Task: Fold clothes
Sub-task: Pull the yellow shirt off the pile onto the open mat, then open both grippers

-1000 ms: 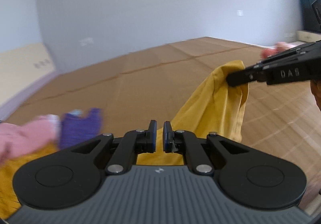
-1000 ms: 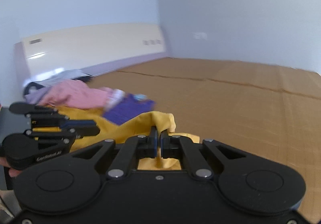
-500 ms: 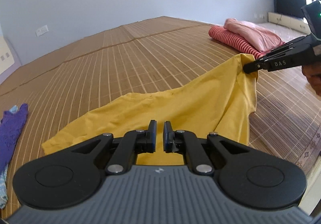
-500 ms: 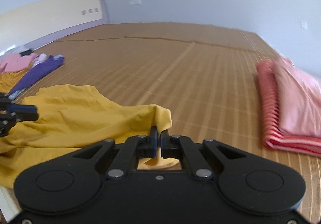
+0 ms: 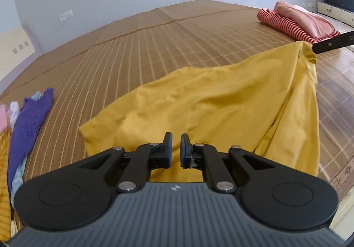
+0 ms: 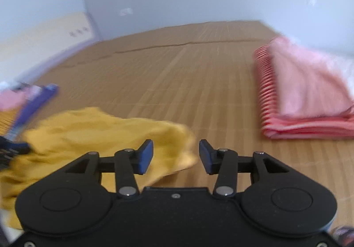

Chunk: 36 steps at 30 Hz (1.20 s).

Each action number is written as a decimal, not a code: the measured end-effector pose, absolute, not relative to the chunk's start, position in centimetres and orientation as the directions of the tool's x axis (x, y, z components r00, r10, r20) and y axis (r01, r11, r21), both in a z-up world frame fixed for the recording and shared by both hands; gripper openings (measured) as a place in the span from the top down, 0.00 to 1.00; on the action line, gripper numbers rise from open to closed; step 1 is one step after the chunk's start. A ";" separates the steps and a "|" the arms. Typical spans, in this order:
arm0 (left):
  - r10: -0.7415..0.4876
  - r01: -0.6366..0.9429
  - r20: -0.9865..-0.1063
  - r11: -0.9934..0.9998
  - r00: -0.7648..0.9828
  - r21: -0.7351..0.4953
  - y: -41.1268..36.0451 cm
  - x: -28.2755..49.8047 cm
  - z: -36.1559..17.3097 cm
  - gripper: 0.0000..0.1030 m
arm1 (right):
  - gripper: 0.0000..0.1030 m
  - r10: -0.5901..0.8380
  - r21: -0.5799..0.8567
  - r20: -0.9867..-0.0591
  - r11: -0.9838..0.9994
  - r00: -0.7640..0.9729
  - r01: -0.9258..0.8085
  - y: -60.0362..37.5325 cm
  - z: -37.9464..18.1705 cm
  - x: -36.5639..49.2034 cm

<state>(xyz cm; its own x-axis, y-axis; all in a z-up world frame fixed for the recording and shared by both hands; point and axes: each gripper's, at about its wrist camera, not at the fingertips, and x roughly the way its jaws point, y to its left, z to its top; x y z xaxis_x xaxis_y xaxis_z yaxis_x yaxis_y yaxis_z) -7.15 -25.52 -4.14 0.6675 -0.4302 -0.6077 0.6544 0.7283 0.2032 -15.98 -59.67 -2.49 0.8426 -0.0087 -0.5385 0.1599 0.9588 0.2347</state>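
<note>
A yellow garment (image 5: 221,100) lies spread on the bamboo mat, also in the right wrist view (image 6: 99,134). My left gripper (image 5: 176,150) is nearly shut with a narrow gap over the garment's near edge; whether cloth is pinched is not clear. My right gripper (image 6: 176,156) is open and empty, just above the garment's corner. In the left wrist view the right gripper's finger (image 5: 331,44) still sits at the raised right corner of the cloth.
A folded stack, red-striped under pink (image 6: 305,92), lies on the mat (image 5: 154,52) at the right, also in the left wrist view (image 5: 296,22). A purple garment (image 5: 28,120) and other unfolded clothes lie at the left. Wall and headboard behind.
The yellow garment was carried right and laid on the mat. My right gripper has opened and let go of its corner. The left gripper stays nearly shut.
</note>
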 end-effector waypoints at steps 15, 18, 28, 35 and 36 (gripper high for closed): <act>-0.379 0.659 -0.657 0.712 0.651 0.243 -25.7 -5.1 -7.2 0.91 | 0.51 0.236 0.059 -0.697 0.960 0.678 -0.274 -45.6 -7.5 -12.6; -0.313 0.613 -0.646 0.727 0.697 0.309 -24.9 -3.2 -7.6 0.91 | 0.53 0.188 0.042 -0.719 0.973 0.669 -0.228 -47.9 -7.4 -13.5; -0.347 0.609 -0.628 0.749 0.697 0.262 -24.1 -0.2 -7.4 0.90 | 0.85 0.044 0.022 -0.719 0.999 0.694 -0.041 -53.9 -7.4 -14.0; -0.403 0.626 -0.630 0.760 0.664 0.174 -20.0 -3.9 -5.2 0.89 | 0.46 0.042 0.043 -0.677 0.999 0.735 -0.018 -54.1 -6.7 -15.3; -0.439 0.645 -0.634 0.753 0.637 0.127 -19.0 -4.7 -4.9 0.86 | 0.34 0.047 0.034 -0.677 0.999 0.734 -0.033 -53.3 -6.4 -15.7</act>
<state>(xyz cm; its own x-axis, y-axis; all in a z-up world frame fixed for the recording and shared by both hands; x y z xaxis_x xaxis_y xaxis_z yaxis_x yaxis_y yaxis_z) -4.72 -19.01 -4.87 0.6366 -0.4386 -0.6342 0.6455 0.7531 0.1271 -15.67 -53.32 -6.36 0.7344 0.0475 -0.6770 -0.0329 0.9989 0.0343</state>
